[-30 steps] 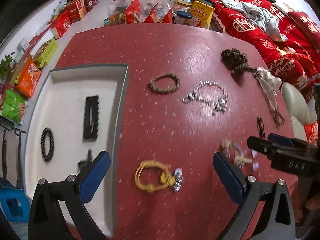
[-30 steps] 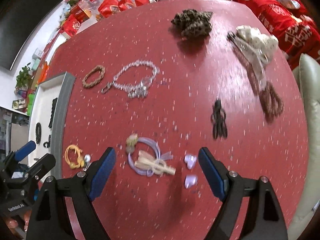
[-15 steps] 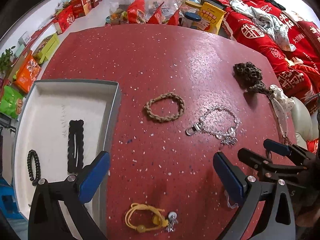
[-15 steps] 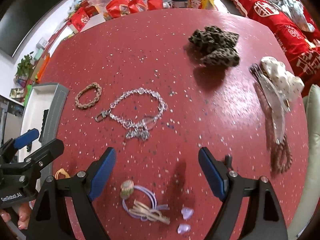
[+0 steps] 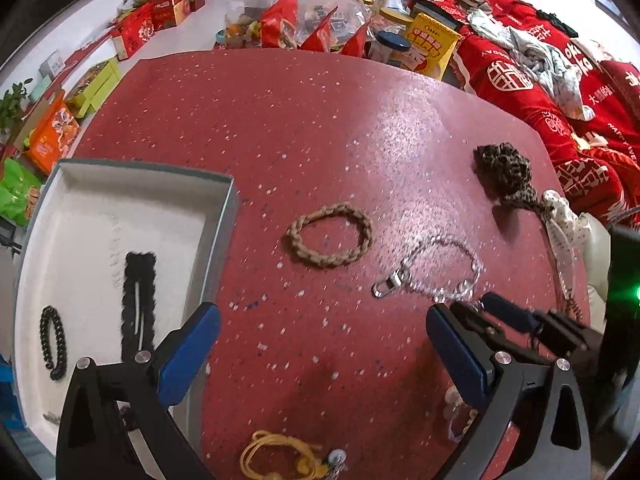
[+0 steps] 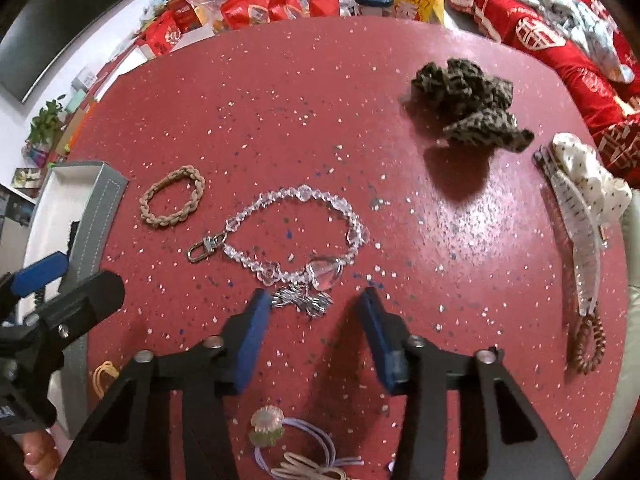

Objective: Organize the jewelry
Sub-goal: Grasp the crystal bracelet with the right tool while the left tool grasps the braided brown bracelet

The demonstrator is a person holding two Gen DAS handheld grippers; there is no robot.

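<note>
- Crystal bracelet [image 5: 434, 270] on red table [image 5: 320, 128], right of braided bracelet [image 5: 330, 235]; left gripper [image 5: 320, 356] wide open, empty, beside tray [image 5: 222, 232].
- Right gripper [image 6: 314, 320] jaws just been closing around silver charm [image 6: 302, 300], not yet clamped. Next: descend, pinch, carry to tray.

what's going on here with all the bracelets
A person with a gripper in each hand is sorting jewelry from a red table into a white tray. The right gripper, jaws just closing, straddles the silver charm of the crystal bracelet without pinching it yet. The left gripper hovers open above the table.
</note>
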